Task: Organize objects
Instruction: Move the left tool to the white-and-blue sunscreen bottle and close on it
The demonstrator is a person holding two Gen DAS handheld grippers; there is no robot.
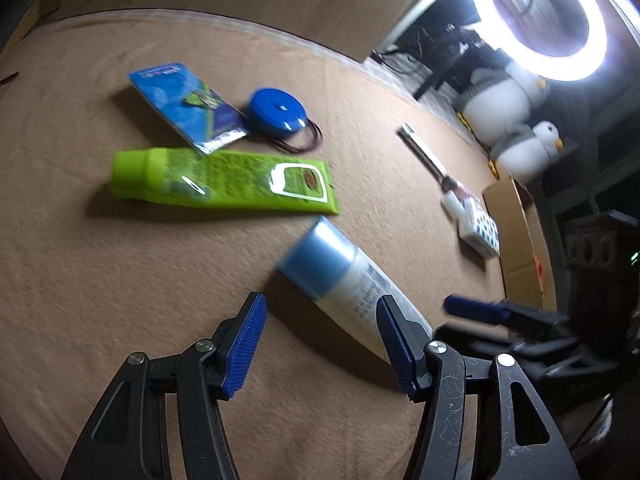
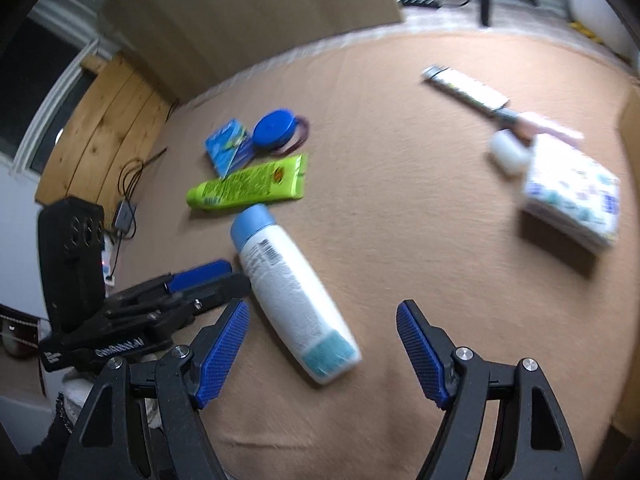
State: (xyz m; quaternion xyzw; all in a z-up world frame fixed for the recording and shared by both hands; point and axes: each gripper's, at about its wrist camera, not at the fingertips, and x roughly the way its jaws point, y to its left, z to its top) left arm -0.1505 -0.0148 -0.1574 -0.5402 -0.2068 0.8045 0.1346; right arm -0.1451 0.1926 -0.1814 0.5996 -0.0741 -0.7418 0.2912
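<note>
A white bottle with a blue cap [image 1: 344, 276] lies on the tan cloth; it also shows in the right wrist view [image 2: 292, 292]. My left gripper [image 1: 320, 344] is open and empty, its right finger just over the bottle's lower end. My right gripper [image 2: 322, 354] is open and empty, with the bottle's base between its fingers. A green tube [image 1: 224, 180] [image 2: 248, 186], a blue packet [image 1: 186, 108] [image 2: 228, 146] and a round blue case [image 1: 278, 112] [image 2: 274, 128] with a dark hair tie lie beyond the bottle.
To the right lie a long white stick-like item [image 2: 464, 86], a small white cylinder [image 2: 510, 154] and a patterned tissue pack [image 2: 572, 196]. A cardboard box [image 1: 520, 236] stands at the right edge. A ring light [image 1: 540, 20] and plush penguins [image 1: 508, 96] stand behind.
</note>
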